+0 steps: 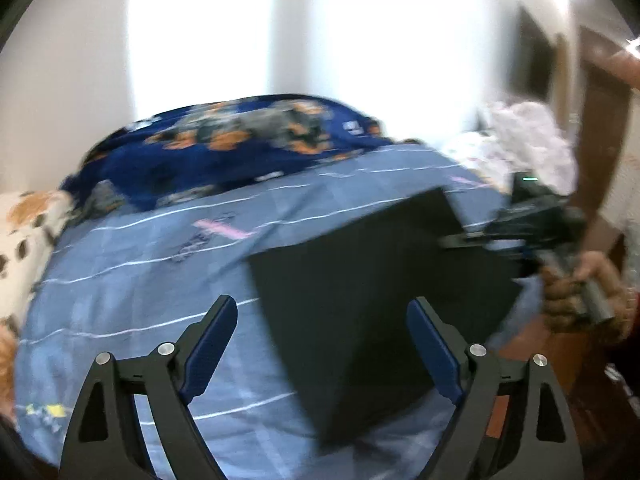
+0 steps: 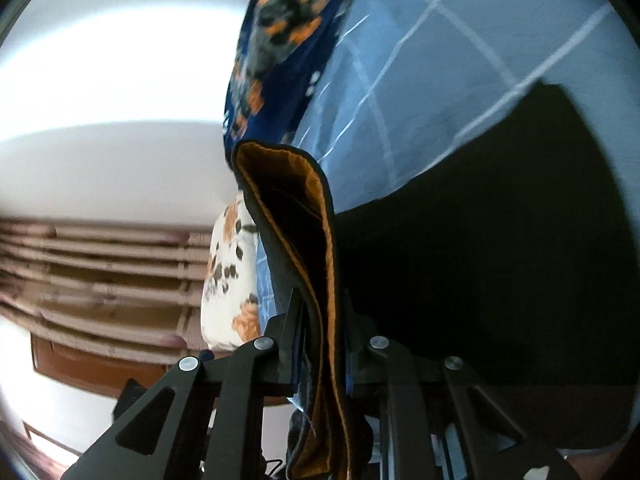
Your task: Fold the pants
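We note the black pants point(image 1: 360, 312) lying as a folded dark block in the centre and right of the left wrist frame, on a bed covered by a light blue sheet point(image 1: 140, 280) with white lines. The left gripper point(image 1: 322, 344) sits at the bottom of that frame with its blue-padded fingers spread wide apart and nothing between them; it hovers above the sheet and the near edge of the pants. At the right edge of the same frame the right gripper point(image 1: 460, 240) meets the pants' far side, held by a hand point(image 1: 580, 296).

In the right wrist frame, the right gripper point(image 2: 320, 344) is clamped on an upright fold of the pants point(image 2: 480, 260), whose orange-brown inner lining point(image 2: 320, 240) shows at centre. A dark blue patterned blanket point(image 1: 224, 148) lies bunched at the upper centre of the left wrist frame; a floral pillow point(image 2: 230, 280) sits centre left of the right wrist frame.
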